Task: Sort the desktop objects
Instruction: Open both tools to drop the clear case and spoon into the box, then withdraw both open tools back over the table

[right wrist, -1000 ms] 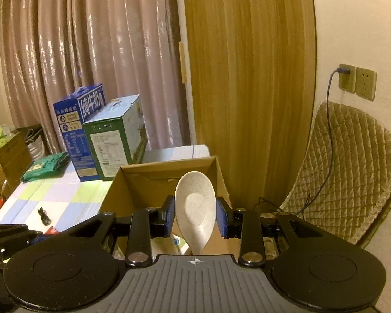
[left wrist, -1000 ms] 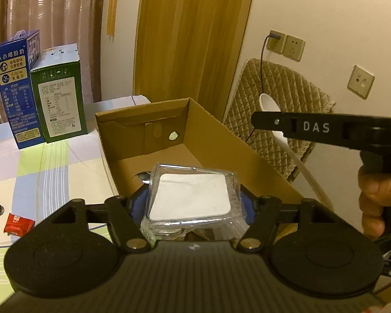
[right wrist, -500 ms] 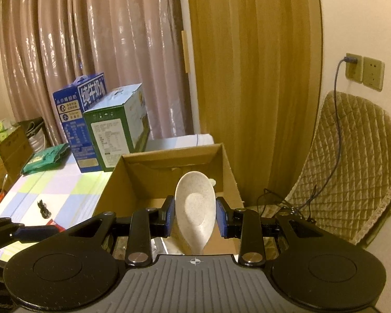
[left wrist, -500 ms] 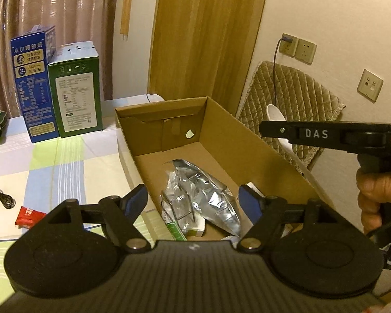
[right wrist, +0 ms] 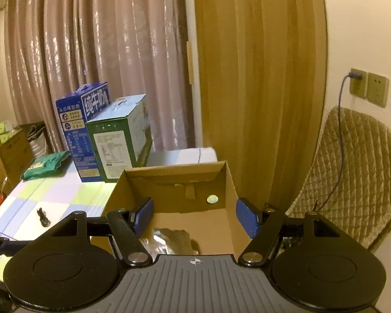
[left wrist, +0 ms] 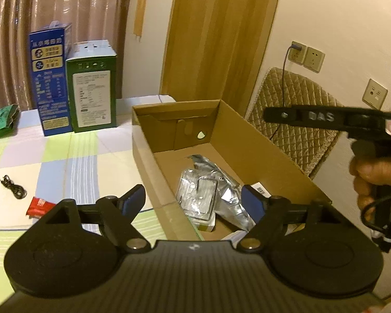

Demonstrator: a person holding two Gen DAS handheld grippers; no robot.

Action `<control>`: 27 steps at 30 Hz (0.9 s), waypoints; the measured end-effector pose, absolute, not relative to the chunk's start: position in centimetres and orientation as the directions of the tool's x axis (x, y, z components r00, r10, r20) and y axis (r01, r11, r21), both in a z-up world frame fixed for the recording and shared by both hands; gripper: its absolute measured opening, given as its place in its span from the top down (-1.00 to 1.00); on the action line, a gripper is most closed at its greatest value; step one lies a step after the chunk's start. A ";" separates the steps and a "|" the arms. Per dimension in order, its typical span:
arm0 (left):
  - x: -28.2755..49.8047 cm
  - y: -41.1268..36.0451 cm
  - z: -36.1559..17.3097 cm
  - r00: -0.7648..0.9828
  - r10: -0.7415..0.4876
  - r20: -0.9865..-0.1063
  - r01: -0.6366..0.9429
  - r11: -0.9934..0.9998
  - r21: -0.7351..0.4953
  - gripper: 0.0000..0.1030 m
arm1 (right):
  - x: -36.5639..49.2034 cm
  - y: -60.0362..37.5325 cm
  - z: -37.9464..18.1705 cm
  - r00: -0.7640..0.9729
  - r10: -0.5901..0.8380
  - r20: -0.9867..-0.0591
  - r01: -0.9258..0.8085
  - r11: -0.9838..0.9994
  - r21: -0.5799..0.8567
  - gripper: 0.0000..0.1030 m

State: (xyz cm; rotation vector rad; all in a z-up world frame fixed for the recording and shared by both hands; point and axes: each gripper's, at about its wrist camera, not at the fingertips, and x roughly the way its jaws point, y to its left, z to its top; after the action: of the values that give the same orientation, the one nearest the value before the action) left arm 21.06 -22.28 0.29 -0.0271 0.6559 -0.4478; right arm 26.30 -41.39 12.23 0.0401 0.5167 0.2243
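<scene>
An open cardboard box (left wrist: pixel 247 140) stands on the table's right side. Inside it lie a clear plastic-wrapped pack (left wrist: pixel 198 198) and a silver foil bag (left wrist: pixel 230 199). My left gripper (left wrist: pixel 193 201) hovers over the box's near left corner, its jaws opening, with nothing between them. My right gripper (right wrist: pixel 195 217) hangs above the same box (right wrist: pixel 229 182), its jaws also opening and empty; the foil bag (right wrist: pixel 172 240) shows below it. In the left wrist view the right gripper's black frame marked DAS (left wrist: pixel 320 116) reaches in from the right, held by a hand (left wrist: pixel 372 180).
On the checked tablecloth (left wrist: pixel 73 161) lie a black cable (left wrist: pixel 13 189) and a red packet (left wrist: pixel 39 206). A blue carton (left wrist: pixel 50 83), a green carton (left wrist: pixel 93 86) and a green bag (left wrist: pixel 0 122) stand at the back. A quilted chair (left wrist: pixel 299 120) is beyond the box.
The left gripper let go of the clear pack, which now lies in the box, and drew back. The right gripper opened; the white spoon it held is gone from between its jaws.
</scene>
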 end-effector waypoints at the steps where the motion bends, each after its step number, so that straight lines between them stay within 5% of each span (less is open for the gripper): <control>1: 20.8 -22.0 0.3 0.704 -0.407 -0.583 0.389 0.907 -0.163 -0.50 | 25.7 -41.8 12.2 0.845 0.224 -0.486 -0.194 0.975 0.111 -0.32; 8: 19.1 -19.8 0.8 0.723 -0.373 -0.581 0.350 0.924 -0.158 -0.61 | 21.6 -42.2 12.0 0.830 0.250 -0.499 -0.191 0.967 0.168 -0.59; 13: 17.6 -17.7 1.3 0.737 -0.342 -0.583 0.307 0.938 -0.161 -0.70 | 19.4 -40.9 12.0 0.791 0.281 -0.544 -0.189 0.957 0.220 -0.96; 27: 11.4 -10.2 1.3 0.759 -0.197 -0.621 0.142 0.980 -0.138 -0.92 | 13.4 -32.2 11.2 0.658 0.447 -0.606 -0.387 0.891 0.237 -0.96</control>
State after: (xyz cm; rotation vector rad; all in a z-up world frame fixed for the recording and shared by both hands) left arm 11.40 -10.23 1.32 -0.0842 0.6851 -0.1847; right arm 13.38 -32.18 11.19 0.0896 0.7096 0.4729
